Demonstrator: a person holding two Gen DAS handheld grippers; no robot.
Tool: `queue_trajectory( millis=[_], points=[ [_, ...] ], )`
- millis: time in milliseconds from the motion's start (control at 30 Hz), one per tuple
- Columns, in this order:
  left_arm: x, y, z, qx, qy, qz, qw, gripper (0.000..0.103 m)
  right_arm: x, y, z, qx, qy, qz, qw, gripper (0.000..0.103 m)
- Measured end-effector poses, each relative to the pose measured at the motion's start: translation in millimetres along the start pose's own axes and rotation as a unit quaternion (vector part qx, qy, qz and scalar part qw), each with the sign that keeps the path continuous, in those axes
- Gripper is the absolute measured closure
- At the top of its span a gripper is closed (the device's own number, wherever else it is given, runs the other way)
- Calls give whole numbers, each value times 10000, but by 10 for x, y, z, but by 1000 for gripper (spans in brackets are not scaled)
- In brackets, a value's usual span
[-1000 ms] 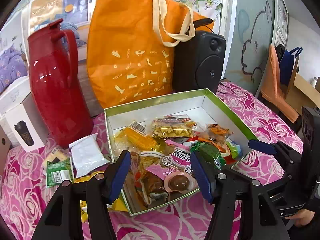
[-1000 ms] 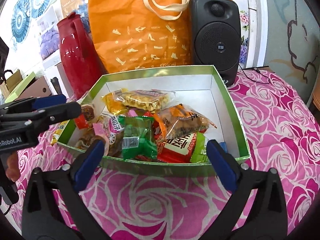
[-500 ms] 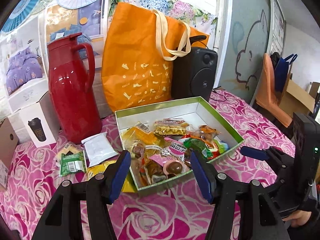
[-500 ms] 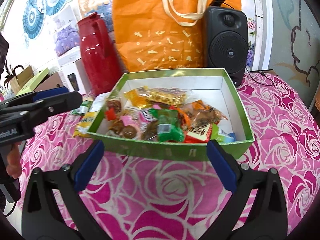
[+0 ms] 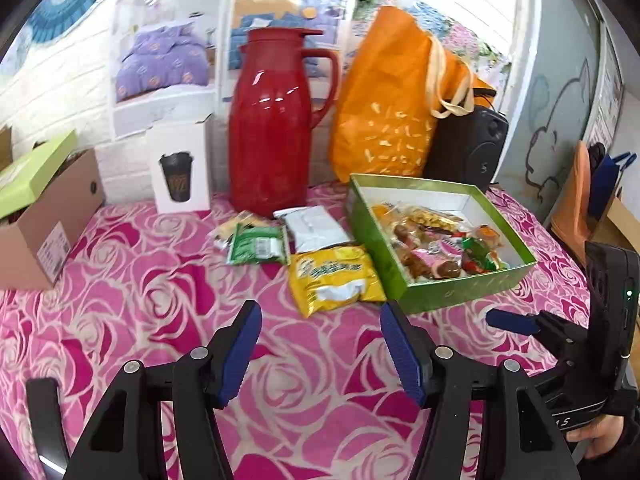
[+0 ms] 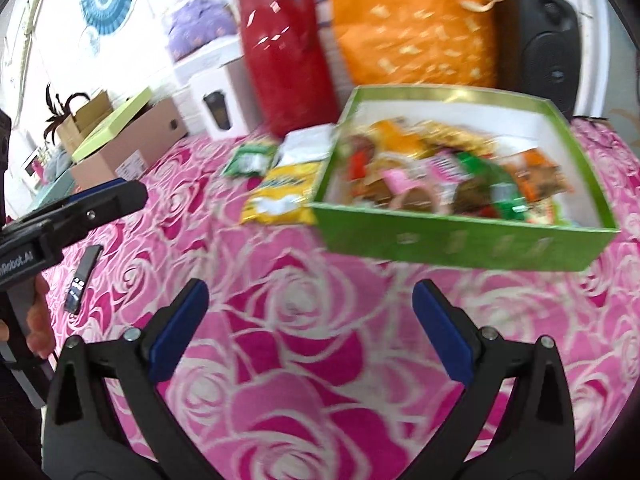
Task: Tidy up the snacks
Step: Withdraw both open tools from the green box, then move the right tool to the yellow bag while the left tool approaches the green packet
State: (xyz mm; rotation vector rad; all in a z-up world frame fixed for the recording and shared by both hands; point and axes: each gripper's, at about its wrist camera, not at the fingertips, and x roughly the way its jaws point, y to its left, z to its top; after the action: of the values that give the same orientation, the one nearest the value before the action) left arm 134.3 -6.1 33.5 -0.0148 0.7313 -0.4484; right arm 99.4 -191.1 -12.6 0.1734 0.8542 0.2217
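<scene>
Both grippers, left (image 5: 320, 348) & right (image 6: 310, 330): jaws apart, nothing held. Green box (image 5: 460, 296) on surface, full of snacks. Yellow pack (image 5: 334, 276) beside it, likely next to go in.

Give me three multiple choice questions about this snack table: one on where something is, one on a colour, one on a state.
1. The yellow packet lies:
A. inside the box
B. on the cloth beside the box
C. on the jug

2. The jug is:
A. red
B. blue
C. white

3. The left gripper is:
A. shut on a packet
B. open, holding nothing
C. out of view

Answers: B, it rests against the green box outer wall; A, its body is glossy red; B, only tablecloth shows between its pads.
</scene>
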Motion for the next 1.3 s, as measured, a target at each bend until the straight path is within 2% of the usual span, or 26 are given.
queue_trajectory(
  millis=[133, 300, 467, 567, 633, 767, 833, 1000, 1100, 1167, 1200, 1267, 1300],
  points=[
    [13, 194, -57, -197, 26, -57, 9998, 40, 190, 234, 29, -138, 137, 32, 9998, 16],
    [180, 285, -31, -330, 126, -348, 9988, 40, 394, 309, 75, -64, 227, -61, 9997, 31],
    [559, 187, 25, -200, 391, -789, 9959, 40, 497, 229, 63, -98, 309, -348, 9989, 31],
    [869, 134, 31, -244, 683, -943, 9929, 41, 499, 117, 48, -74, 335, -493, 9982, 31],
    [1063, 112, 20, -290, 857, -1066, 9902, 55, 495, 42, 29, -57, 352, -566, 9978, 31],
    [1292, 82, 36, -382, 965, -1095, 9886, 68, 503, -112, 8, 108, 406, -588, 9974, 31],
    [1388, 73, 40, -428, 1013, -1161, 9871, 100, 505, -148, 1, 161, 419, -583, 9973, 31],
    [1411, 57, -102, -111, 1161, -1001, 9881, 102, 472, -148, -18, 169, 385, -510, 9978, 31],
    [1298, 205, -203, -296, 1146, -971, 9882, 102, 462, -116, -31, 168, 368, -446, 9982, 31],
    [1184, 288, -203, -389, 965, -908, 9904, 102, 464, -85, -37, 151, 362, -411, 9984, 31],
    [1138, 314, -182, -427, 871, -870, 9915, 98, 468, -63, -40, 136, 362, -402, 9984, 31],
    [1085, 326, -105, -489, 800, -768, 9926, 80, 471, -29, -43, 114, 368, -358, 9986, 31],
    [1079, 314, -73, -480, 787, -714, 9932, 63, 467, -17, -46, 95, 369, -349, 9987, 31]
  ],
)
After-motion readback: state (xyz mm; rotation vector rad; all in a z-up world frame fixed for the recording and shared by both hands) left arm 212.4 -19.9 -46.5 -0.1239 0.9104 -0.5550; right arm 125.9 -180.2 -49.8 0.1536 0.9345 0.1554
